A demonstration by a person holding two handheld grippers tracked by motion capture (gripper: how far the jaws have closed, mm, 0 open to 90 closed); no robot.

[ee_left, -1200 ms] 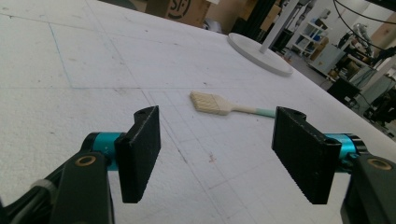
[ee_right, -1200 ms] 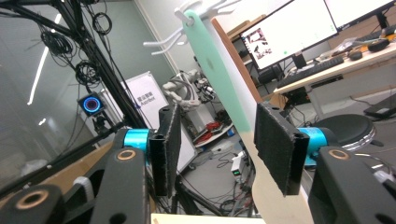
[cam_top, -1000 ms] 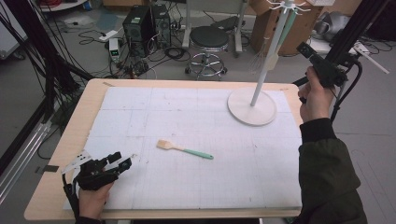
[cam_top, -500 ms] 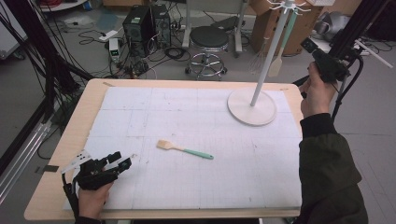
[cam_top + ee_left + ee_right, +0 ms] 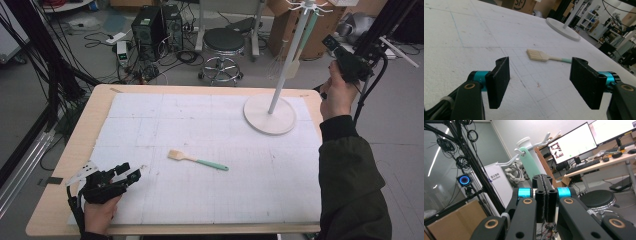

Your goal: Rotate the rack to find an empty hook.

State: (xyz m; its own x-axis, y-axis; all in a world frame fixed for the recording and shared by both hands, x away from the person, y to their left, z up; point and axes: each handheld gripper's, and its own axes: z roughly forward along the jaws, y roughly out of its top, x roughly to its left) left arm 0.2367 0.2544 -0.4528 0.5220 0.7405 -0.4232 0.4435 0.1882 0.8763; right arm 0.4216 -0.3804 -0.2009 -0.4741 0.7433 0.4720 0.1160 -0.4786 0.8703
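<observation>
The left gripper (image 5: 539, 82) rests jaws spread, aimed at the brush (image 5: 196, 160) lying mid-table; the right gripper (image 5: 545, 197) is pressed together on nothing up by the rack (image 5: 287, 65); best bet, pinch the green handle squarely, not the bristles.

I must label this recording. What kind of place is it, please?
Probably a lab or office workroom, not a kitchen: monitors on a desk, a computer tower with loose cables on the floor, and black rig frames around the table.
</observation>
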